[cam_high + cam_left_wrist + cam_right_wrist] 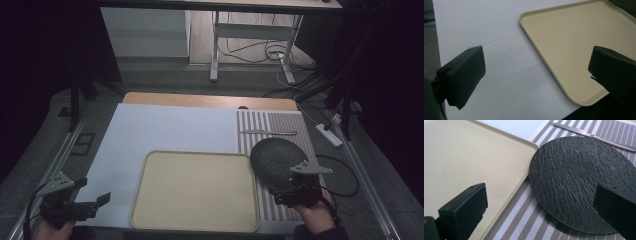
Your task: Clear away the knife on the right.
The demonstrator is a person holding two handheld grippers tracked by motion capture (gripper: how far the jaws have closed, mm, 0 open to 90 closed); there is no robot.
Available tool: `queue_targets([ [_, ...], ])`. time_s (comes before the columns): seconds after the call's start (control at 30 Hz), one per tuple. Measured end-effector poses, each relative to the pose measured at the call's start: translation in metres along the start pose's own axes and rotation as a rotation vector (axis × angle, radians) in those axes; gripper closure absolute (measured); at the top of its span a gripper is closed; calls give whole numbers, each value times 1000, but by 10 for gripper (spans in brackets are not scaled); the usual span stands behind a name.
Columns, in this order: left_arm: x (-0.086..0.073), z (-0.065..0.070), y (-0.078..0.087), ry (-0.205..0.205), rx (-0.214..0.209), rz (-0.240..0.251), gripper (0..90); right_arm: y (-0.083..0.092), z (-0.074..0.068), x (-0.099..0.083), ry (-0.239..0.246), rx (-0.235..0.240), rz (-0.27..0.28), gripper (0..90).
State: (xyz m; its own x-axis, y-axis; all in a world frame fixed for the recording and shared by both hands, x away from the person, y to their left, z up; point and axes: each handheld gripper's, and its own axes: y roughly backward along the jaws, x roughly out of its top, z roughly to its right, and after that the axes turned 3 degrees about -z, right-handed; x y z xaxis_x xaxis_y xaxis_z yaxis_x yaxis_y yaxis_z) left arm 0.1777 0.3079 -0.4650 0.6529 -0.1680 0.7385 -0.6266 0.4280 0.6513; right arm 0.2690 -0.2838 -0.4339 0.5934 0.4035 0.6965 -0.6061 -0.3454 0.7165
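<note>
Nothing is moved yet, by the look of it. The dark plate (277,159) lies at lower right on the striped mat (287,125), just beside the empty tray (195,220). The right claw (290,195) stands open near its rim; the left claw (97,202) waits open at lower left.

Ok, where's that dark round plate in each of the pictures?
High view: dark plate at right, on the striped placemat, just ahead of the right hand-held gripper.
Left gripper view: not in it.
Right gripper view: dark plate centre-right, near the open jaws.
Shared landmark: the beige tray.
</note>
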Motion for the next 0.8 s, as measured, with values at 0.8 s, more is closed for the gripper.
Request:
queue_targets([
  [0.8, 1, -1, -1, 2, -2, -2, 20, -24, 9, 19, 0, 34, -38, 0],
])
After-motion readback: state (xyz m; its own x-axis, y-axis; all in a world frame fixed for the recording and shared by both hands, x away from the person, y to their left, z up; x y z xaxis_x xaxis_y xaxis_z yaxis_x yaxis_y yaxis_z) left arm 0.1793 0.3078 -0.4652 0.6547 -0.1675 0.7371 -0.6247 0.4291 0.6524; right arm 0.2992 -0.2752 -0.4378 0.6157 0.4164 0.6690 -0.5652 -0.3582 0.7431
